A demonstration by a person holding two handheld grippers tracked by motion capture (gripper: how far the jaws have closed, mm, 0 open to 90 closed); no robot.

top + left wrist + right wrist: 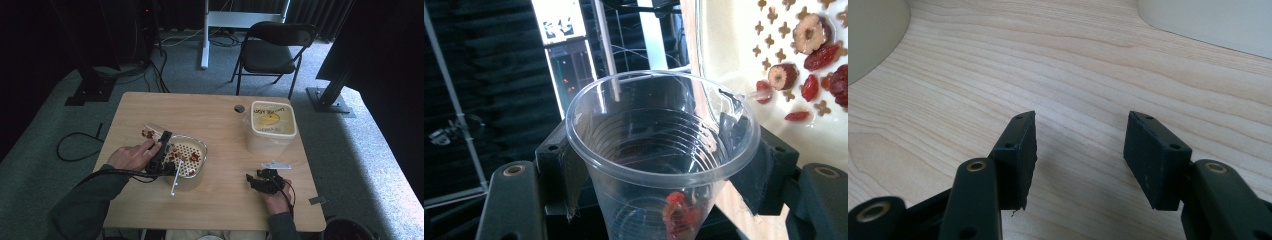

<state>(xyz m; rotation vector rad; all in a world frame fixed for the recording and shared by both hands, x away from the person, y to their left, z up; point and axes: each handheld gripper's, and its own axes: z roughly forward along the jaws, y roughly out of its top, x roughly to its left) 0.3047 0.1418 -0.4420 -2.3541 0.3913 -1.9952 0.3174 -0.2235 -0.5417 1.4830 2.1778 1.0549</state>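
My left gripper (659, 172) is shut on a clear plastic cup (659, 150), tipped on its side with its mouth toward a white perforated strainer (734, 45). A few red dried fruits (676, 212) lie in the cup's bottom, and several more dates (819, 55) lie on the strainer. In the high view the left gripper (162, 145) holds the cup (150, 132) at the left rim of the strainer tray (199, 145). My right gripper (255, 179) rests low over the table at the front right. Its jaws (1080, 150) stand open with only bare wood between them.
A lidded cream tub (271, 125) with a yellow label stands at the back right of the wooden table (220, 115). A white stick-like handle (176, 182) leans out of the strainer tray toward the front. A folding chair (275, 47) stands beyond the table.
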